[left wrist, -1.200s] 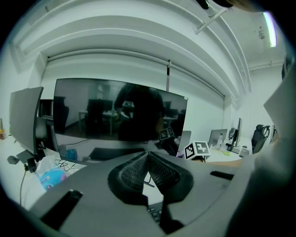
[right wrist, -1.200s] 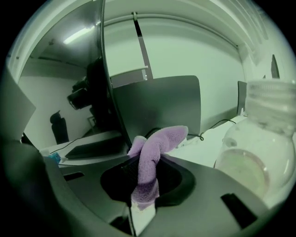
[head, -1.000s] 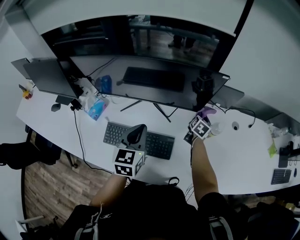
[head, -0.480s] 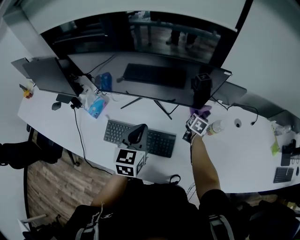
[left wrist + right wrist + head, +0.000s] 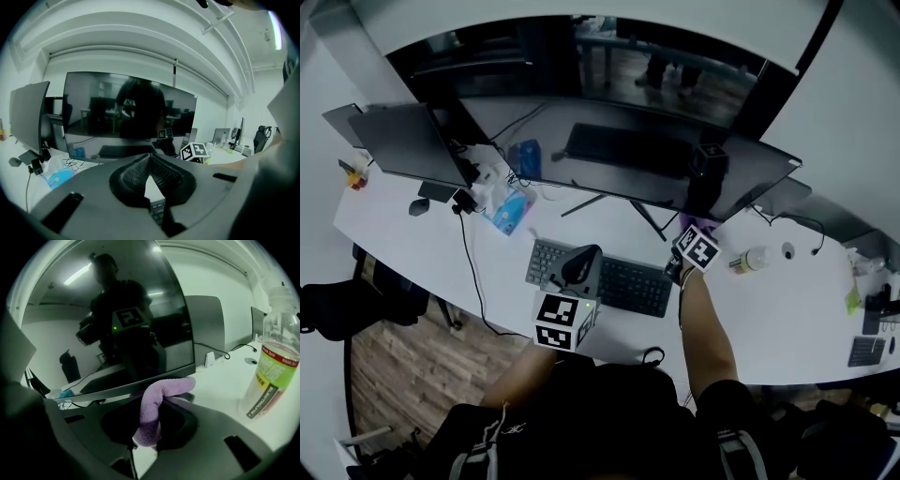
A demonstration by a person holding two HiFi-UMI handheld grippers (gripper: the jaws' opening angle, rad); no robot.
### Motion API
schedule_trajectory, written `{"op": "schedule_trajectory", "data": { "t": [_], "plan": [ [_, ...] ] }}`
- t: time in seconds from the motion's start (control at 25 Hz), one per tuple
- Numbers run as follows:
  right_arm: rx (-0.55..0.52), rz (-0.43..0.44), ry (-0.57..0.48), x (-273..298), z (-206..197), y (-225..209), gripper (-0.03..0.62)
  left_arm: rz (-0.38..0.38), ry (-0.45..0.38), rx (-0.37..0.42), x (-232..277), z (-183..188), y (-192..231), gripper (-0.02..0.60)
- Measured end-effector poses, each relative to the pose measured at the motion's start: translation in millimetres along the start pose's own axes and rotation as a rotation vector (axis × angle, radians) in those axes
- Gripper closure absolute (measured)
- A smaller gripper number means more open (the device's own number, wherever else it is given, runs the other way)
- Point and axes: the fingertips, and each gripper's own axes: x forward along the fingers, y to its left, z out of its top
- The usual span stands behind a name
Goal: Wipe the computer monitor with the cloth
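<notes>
The wide dark monitor [image 5: 628,155] stands at the back of the white desk [image 5: 787,319]. My right gripper [image 5: 686,236] is at its lower right edge, shut on a purple cloth [image 5: 689,225]. In the right gripper view the cloth [image 5: 157,399] rises from the jaws of the right gripper [image 5: 157,423], and its tip bends toward the bottom edge of the monitor [image 5: 131,319]; I cannot tell if it touches. My left gripper [image 5: 578,265] hovers over the keyboard [image 5: 628,281]. In its own view the left gripper [image 5: 150,157] has its tips together with nothing held.
A clear bottle [image 5: 269,362] with a green label stands just right of the cloth; it shows in the head view as the bottle [image 5: 748,261]. A second screen [image 5: 403,141], cables and a blue tissue pack [image 5: 511,211] sit at the left. Small items lie at the desk's right end.
My right gripper has moved left, away from the bottle, along the monitor's lower edge with the cloth. The left gripper stays over the keyboard. The head view has shifted slightly.
</notes>
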Motion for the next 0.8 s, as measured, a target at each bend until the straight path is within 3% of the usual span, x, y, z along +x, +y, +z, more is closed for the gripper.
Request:
{"op": "schedule_trajectory", "data": {
  "t": [0.8],
  "plan": [
    [-0.020, 0.055, 0.021, 8, -42, 143, 0.496, -0.008, -0.023, -0.025, -39, -2, 127, 0.568]
  ]
}}
